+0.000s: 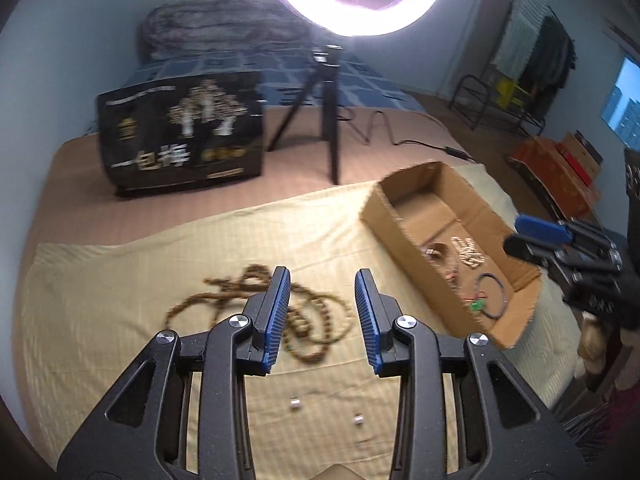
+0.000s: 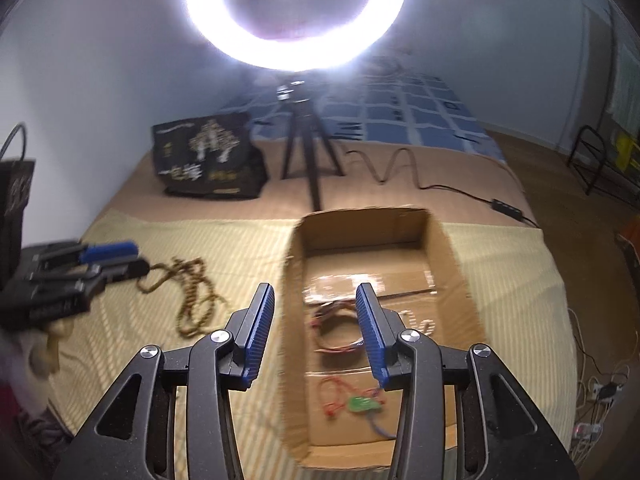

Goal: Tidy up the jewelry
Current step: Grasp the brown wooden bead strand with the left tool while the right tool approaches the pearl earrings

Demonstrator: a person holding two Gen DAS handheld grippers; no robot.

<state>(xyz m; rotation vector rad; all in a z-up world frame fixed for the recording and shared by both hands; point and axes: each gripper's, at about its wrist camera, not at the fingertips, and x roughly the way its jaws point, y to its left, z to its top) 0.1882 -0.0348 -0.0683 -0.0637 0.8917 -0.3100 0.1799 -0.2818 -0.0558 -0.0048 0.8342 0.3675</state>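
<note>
1. Hovering over the yellow cloth [image 1: 120, 280], my left gripper [image 1: 322, 312] has its jaws spread and empty above the brown bead necklace [image 1: 312, 320].
2. My right gripper [image 2: 316, 332], jaws also apart and empty, hangs over the cardboard box [image 2: 452, 248], where a green pendant [image 2: 362, 404] and bangles [image 2: 336, 328] lie.

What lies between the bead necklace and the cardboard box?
Only bare yellow cloth lies between the bead necklace and the cardboard box, as the left wrist view shows.
</note>
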